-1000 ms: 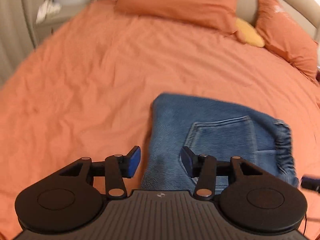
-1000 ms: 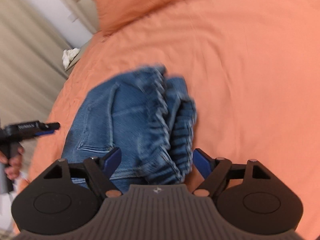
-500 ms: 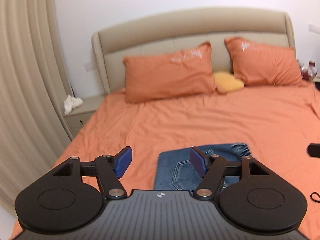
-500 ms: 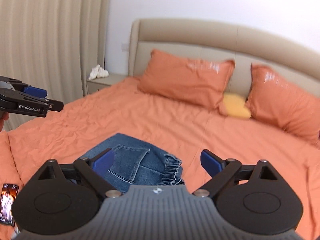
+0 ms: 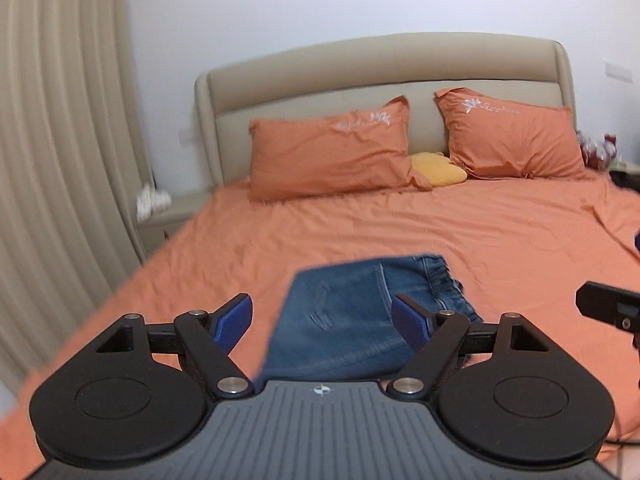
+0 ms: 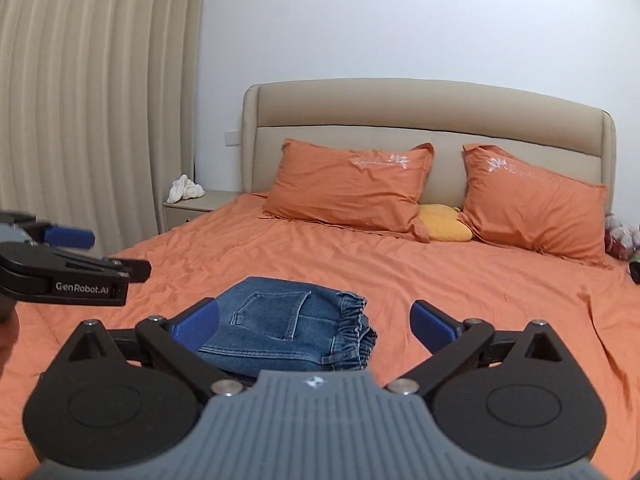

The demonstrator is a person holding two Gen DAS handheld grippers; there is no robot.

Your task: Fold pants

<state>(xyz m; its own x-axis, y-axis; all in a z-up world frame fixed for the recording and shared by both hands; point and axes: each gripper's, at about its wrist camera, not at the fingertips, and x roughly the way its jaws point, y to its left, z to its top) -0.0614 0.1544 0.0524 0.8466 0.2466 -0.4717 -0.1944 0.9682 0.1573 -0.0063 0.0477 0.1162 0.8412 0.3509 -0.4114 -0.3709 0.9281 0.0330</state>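
The blue denim pants (image 5: pixel 360 308) (image 6: pixel 288 320) lie folded into a compact rectangle on the orange bed (image 5: pixel 480 240) (image 6: pixel 480 288), back pocket up, elastic waistband at the right. My left gripper (image 5: pixel 326 320) hovers above and behind the pants, its jaws still opening, nothing between the blue pads. My right gripper (image 6: pixel 314 322) is likewise raised and drawn back, jaws opening and empty. The left gripper (image 6: pixel 76 264) also shows at the left edge of the right wrist view. A black piece of the right gripper (image 5: pixel 608 306) shows at the right edge of the left wrist view.
Two orange pillows (image 6: pixel 352 188) (image 6: pixel 532 204) and a yellow cushion (image 6: pixel 444 222) lean on the beige headboard (image 6: pixel 400 112). A bedside table (image 6: pixel 196 204) with a white cloth stands left of the bed, beside the beige curtains (image 6: pixel 80 100). Small items (image 6: pixel 620 236) sit at the right.
Both grippers pulled up and back from the folded pants, opened wider, and tilted up, so the headboard and wall came into view. The pants stayed flat on the bed.
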